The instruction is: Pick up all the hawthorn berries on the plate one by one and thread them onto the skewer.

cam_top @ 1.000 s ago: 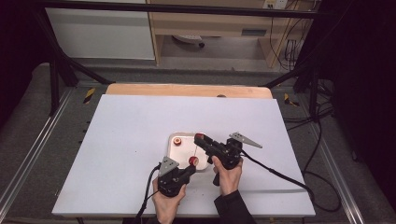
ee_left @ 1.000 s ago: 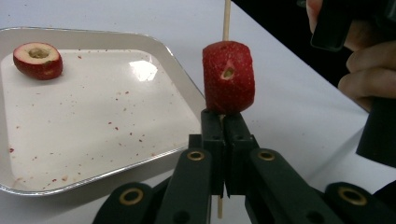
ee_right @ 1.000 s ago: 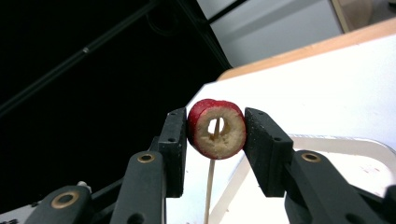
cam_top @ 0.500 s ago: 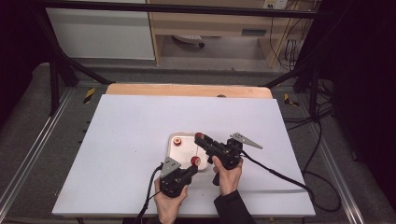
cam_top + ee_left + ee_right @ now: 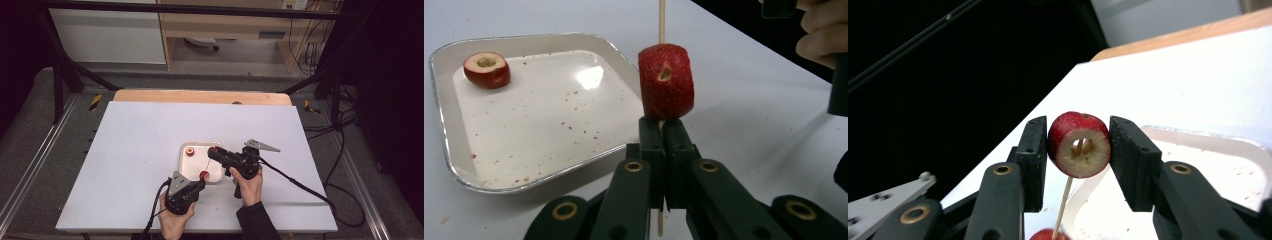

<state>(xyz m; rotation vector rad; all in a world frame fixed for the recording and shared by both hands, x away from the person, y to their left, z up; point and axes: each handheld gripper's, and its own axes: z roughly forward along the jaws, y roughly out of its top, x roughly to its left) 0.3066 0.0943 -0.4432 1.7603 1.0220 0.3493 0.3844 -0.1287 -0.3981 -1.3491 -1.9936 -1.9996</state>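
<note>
Currently: left gripper (image 5: 663,131) is clamping a wooden skewer (image 5: 661,20) bearing one red fruit piece (image 5: 666,80) just above its jaws. Right gripper (image 5: 1077,150) is pinching a second cored fruit piece (image 5: 1079,144) at the skewer's far end, over the tray (image 5: 574,42), where a third piece (image 5: 486,69) is lying.

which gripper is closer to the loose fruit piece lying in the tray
Right. The right gripper hangs over the tray's far right rim, close beside the loose fruit piece; the left gripper sits at the near right corner, farther off.
</note>
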